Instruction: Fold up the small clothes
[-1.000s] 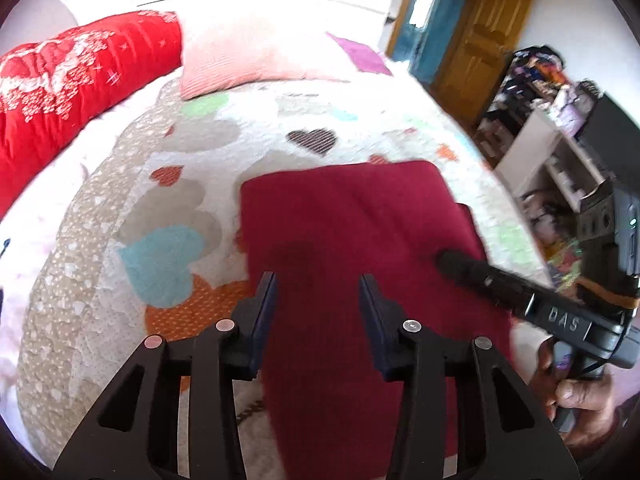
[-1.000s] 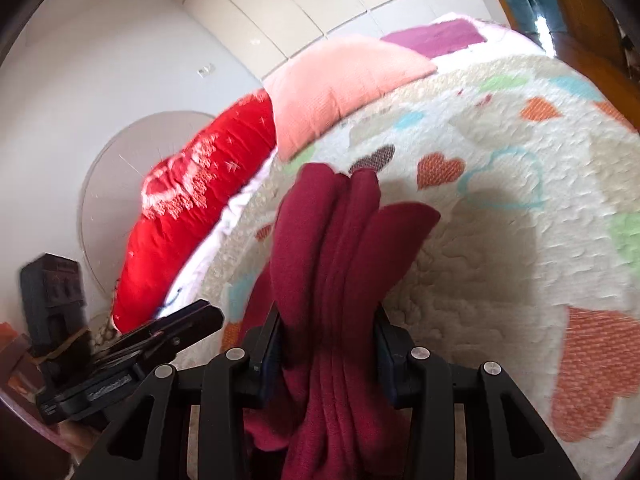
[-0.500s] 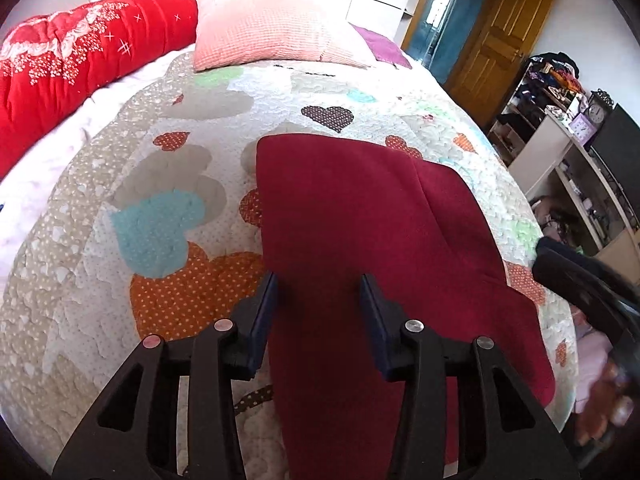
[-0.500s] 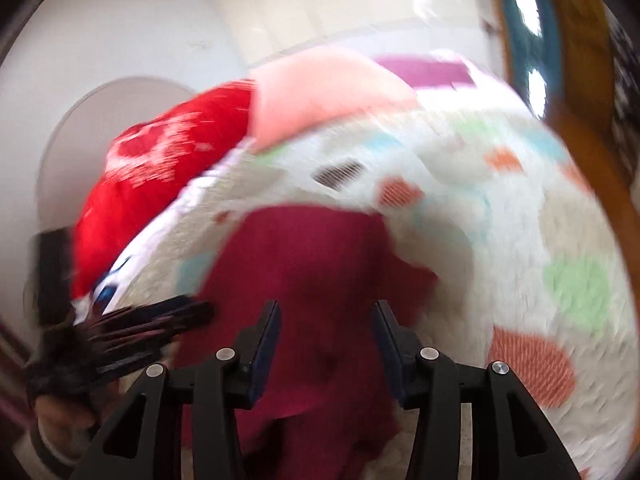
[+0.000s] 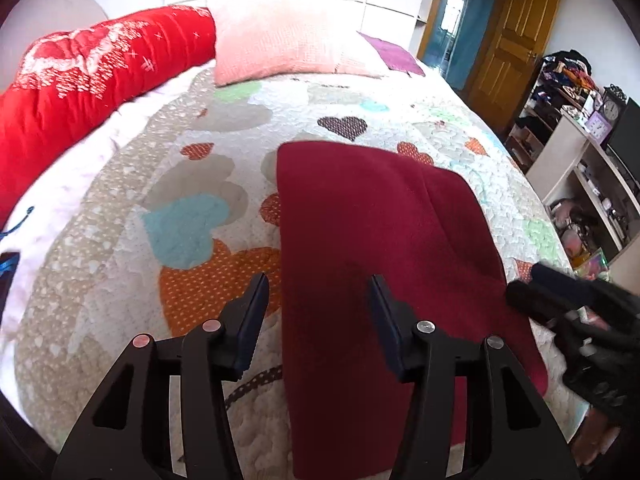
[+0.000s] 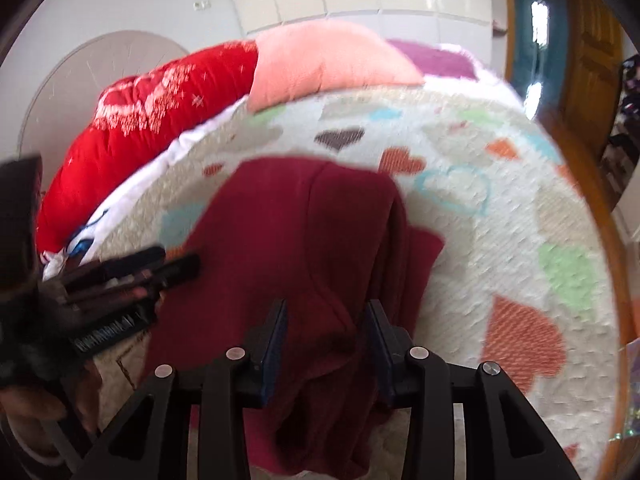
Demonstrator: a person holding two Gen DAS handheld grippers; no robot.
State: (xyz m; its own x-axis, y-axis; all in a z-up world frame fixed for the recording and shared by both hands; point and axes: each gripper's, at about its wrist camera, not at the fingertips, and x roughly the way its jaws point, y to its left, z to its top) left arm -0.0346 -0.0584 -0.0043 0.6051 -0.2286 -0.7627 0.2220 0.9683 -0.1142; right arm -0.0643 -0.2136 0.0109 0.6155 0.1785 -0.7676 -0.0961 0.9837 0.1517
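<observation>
Right gripper [image 6: 326, 338] no longer pinches the bunched maroon garment [image 5: 384, 248]; jaws closing, cloth lying between them. Left gripper [image 5: 318, 308] opening, empty, garment's left edge ahead between its jaws. Fold now lies flat on quilt [image 5: 192, 184]; next crease can start.

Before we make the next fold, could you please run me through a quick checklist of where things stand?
1. Dark red garment lying on the heart-patterned quilt: ok.
2. Left gripper free of cloth, jaws opening: ok.
3. Right gripper jaws closing, grip on the bunched edge: cannot tell.
4. Garment's right side flat: not ok, layers are rumpled.
5. Pink pillow apart from the garment: ok.
</observation>
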